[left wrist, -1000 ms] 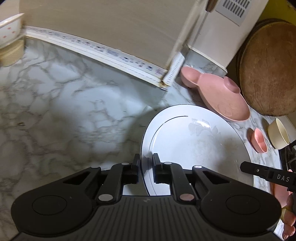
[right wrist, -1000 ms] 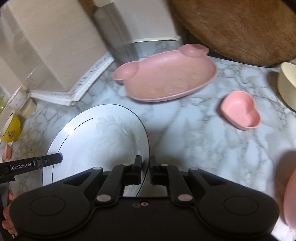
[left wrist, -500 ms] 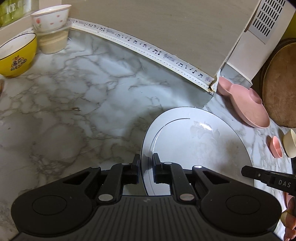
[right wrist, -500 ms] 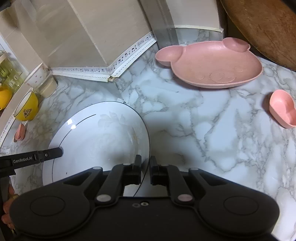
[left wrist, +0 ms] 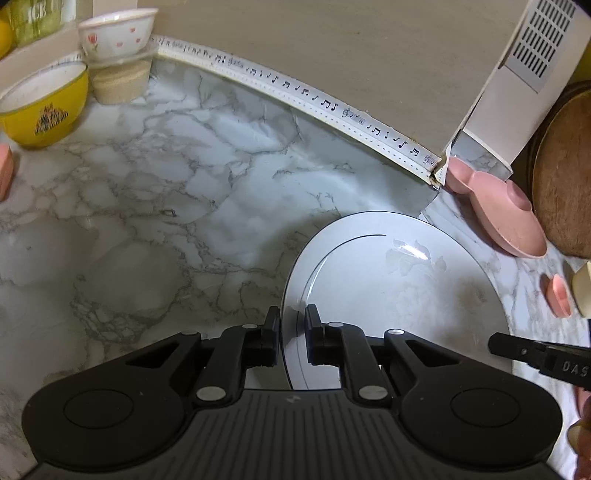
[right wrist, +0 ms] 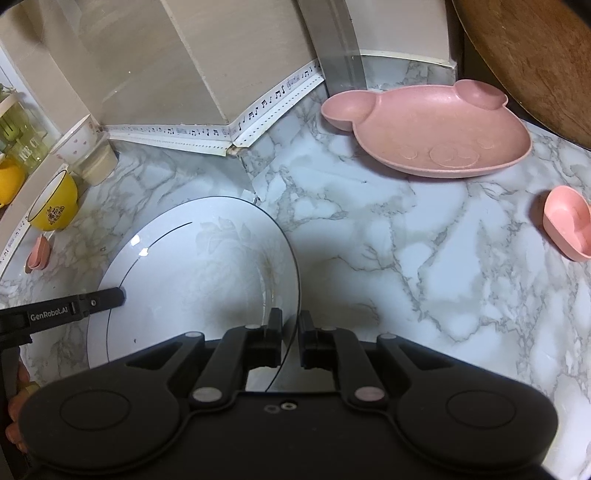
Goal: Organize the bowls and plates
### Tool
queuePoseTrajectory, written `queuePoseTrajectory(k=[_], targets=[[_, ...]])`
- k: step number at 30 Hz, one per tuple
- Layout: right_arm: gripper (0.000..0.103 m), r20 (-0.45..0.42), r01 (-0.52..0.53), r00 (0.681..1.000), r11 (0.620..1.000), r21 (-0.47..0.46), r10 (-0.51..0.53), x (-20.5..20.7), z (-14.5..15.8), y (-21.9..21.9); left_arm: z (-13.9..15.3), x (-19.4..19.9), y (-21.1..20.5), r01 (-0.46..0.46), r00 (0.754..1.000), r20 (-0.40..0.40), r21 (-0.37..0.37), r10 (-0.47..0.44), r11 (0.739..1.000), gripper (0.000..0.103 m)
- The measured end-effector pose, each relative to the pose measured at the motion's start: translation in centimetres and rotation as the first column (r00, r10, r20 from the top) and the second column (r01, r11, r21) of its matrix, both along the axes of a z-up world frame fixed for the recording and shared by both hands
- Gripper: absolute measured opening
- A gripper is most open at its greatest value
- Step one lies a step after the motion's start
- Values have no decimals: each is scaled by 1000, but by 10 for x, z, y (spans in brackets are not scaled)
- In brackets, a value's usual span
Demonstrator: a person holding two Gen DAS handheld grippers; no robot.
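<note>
A large white plate (left wrist: pixel 399 291) with a thin dark ring is held above the marble counter by both grippers. My left gripper (left wrist: pixel 292 325) is shut on its left rim. My right gripper (right wrist: pixel 289 330) is shut on its right rim; the plate also shows in the right wrist view (right wrist: pixel 192 277). A pink bear-shaped plate (right wrist: pixel 436 136) lies on the counter at the back right. A small pink heart dish (right wrist: pixel 567 223) sits at the right. A yellow bowl (left wrist: pixel 44 107) and a white flowered bowl (left wrist: pixel 116 35) stacked on a clear container stand at the back left.
A beige wall with a music-note strip (left wrist: pixel 325 107) runs along the counter's back. A round wooden board (left wrist: pixel 565 177) leans at the far right. A cream cup (left wrist: pixel 583 291) sits by the heart dish. A small pink item (right wrist: pixel 37 254) lies at the left edge.
Both grippers have carried the plate leftward and back from the wall corner. The yellow and flowered bowls have come into view; the pink bear plate has shifted to the right.
</note>
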State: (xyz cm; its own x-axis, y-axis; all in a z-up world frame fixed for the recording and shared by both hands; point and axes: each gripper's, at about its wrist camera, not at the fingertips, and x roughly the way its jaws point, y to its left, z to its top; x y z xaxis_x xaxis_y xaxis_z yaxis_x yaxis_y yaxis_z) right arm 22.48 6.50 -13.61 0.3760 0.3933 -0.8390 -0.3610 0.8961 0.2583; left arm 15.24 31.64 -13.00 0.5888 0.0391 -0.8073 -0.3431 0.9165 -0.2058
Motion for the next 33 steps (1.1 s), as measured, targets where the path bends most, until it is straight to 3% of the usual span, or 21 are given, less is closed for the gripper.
queuePoseTrajectory(k=[11, 20, 29, 33], targets=[[21, 12, 10, 1000, 999, -31, -10, -5, 5, -4, 9, -2, -3, 5, 999, 33, 49, -7, 999, 12], [27, 87, 13, 996, 998, -67, -7, -20, 22, -12, 27, -13, -13, 16, 997, 76, 101, -23, 995, 12], [39, 141, 24, 990, 997, -67, -15, -39, 41, -29, 44, -23, -44, 73, 988, 125, 105, -86, 992, 13], [47, 181, 35, 983, 997, -67, -23, -52, 51, -40, 52, -28, -62, 103, 982, 146, 103, -118, 989, 19]])
